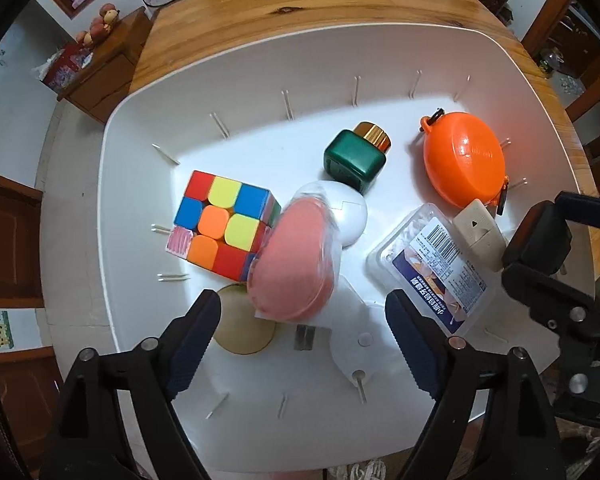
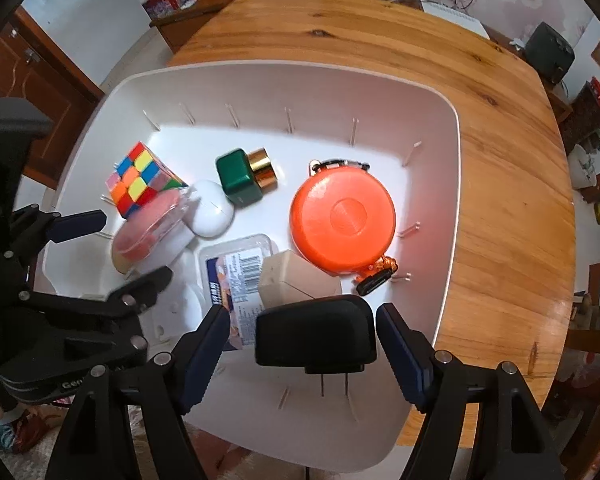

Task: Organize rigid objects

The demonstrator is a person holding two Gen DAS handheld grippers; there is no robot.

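We record a domestic room with white walls and dark wood furniture, and a wooden counter (image 2: 500, 168) carrying a large white bin (image 1: 148, 128) that holds every item below.

Contents of the bin:
- Rubik's cube (image 1: 224, 224), near the bin's left wall, touching the pink item.
- Pink oval sponge in clear wrap (image 1: 296, 256), leaning against the cube and a white egg-shaped case (image 1: 350, 212), over the middle of the bin floor.
- Green bottle with gold cap (image 1: 356, 158), lying on its side just behind the white case.
- Orange round case (image 2: 342, 222) with a clip, toward the bin's right wall.
- Clear plastic box with a barcode label (image 1: 432, 264), flat, with a beige plug adapter (image 2: 292, 280) resting on its right end.
- Black plug adapter (image 2: 316, 334), prongs toward the near wall.
- Round tan disc (image 1: 242, 330), partly under the sponge.

Grippers: the left gripper (image 1: 302, 336) stands wide apart, pads clear of the sponge. The right gripper (image 2: 302, 340) stands open on either side of the black adapter, with a gap at each pad.
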